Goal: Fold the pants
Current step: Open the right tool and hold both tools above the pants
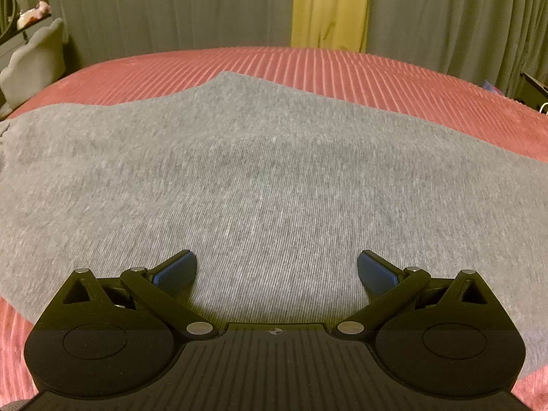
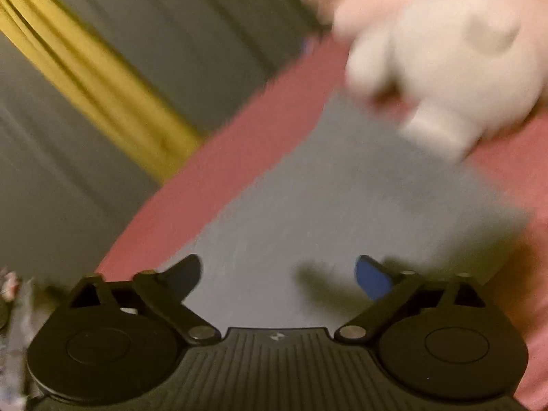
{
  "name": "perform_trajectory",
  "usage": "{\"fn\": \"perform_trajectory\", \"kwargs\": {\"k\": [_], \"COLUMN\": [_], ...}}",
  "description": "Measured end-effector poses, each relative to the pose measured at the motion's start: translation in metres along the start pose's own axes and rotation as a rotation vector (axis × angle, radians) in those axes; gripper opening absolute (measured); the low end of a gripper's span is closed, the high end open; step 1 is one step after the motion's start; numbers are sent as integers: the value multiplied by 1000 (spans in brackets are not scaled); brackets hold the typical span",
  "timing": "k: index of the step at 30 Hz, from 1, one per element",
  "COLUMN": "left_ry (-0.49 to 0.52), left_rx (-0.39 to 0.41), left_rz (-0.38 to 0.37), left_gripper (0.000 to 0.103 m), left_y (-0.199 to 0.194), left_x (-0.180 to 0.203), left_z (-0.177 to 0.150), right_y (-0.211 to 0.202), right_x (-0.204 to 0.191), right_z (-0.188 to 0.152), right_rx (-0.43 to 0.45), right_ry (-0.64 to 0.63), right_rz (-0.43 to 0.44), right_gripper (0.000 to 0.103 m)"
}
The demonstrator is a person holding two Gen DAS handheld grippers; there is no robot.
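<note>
Nearest to us in the left wrist view, our left gripper [image 1: 276,274] sits low over the grey pants [image 1: 260,178], its two blue-padded fingers [image 1: 176,271] spread wide with nothing between them. Grey knit fills the gap between the pads, and we cannot tell whether the tips touch the cloth or hang just above it. The pants lie flat across the pink ribbed bedspread [image 1: 394,78], reaching from the bed's near edge well toward its far edge, with a raised point of cloth at the far side and a faint fold line running across the middle. Beyond the bed's far edge hang grey curtains [image 1: 154,7] with a yellow panel [image 1: 330,7] between them, and a grey chair [image 1: 37,58] stands off the bed's left far corner.

The right wrist view is tilted and badly smeared. Our right gripper [image 2: 278,275] also has its fingers [image 2: 373,279] spread apart, holding nothing, over the same pants [image 2: 308,212]. Farther off, at the bed's right side, a pale fluffy shape [image 2: 445,58] lies next to the far end of the pants; we cannot make out what it is.
</note>
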State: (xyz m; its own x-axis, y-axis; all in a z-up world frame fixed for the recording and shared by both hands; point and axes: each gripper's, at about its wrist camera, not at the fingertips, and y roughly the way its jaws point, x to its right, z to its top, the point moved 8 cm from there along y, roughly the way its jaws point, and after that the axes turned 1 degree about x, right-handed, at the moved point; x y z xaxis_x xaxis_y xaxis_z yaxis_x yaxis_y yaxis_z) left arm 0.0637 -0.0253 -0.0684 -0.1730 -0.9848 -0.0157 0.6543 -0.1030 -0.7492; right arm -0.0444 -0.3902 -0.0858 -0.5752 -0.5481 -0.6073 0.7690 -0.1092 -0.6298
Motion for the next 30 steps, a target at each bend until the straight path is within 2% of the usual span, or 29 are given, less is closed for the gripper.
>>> {"fn": "perform_trajectory", "kwargs": {"k": [2,6,10,16,19,22,25,26,28,30], "left_ry": [0,-2,17,169,227,112,-42,-101,-201,-256], "left_rx": [0,-2,3,33,-1,-4,-13,-10,10,19], "left_rz": [0,0,3,-139,-107,-94,32,46,26,10], "left_gripper": [103,103,103,103,103,103,103,103,103,103], "left_y": [0,-1,-8,-27,-19,-14,-6,-5,-9,-13], "left_x": [0,0,3,46,49,28,-13,-27,-43,-50], "left_z": [0,0,2,-4,-10,-1,5,7,10,10], "right_y": [18,15,14,26,28,28,30,30,30,31], "right_x": [12,17,15,14,13,13,15,16,17,14], "right_z": [-6,-2,-5,-5,-5,-4,-3,-2,-1,-2], "right_rx": [-111,-80,-58,-32,-32,-35,-34,-35,-42,-53], "right_ry": [53,73,60,52,47,56,82,88,94,71], "right_rz": [-52,-25,-41,-78,-88,-89,-88,-86,-86,-103], "right_gripper": [99,99,99,99,99,99,99,99,99,99]}}
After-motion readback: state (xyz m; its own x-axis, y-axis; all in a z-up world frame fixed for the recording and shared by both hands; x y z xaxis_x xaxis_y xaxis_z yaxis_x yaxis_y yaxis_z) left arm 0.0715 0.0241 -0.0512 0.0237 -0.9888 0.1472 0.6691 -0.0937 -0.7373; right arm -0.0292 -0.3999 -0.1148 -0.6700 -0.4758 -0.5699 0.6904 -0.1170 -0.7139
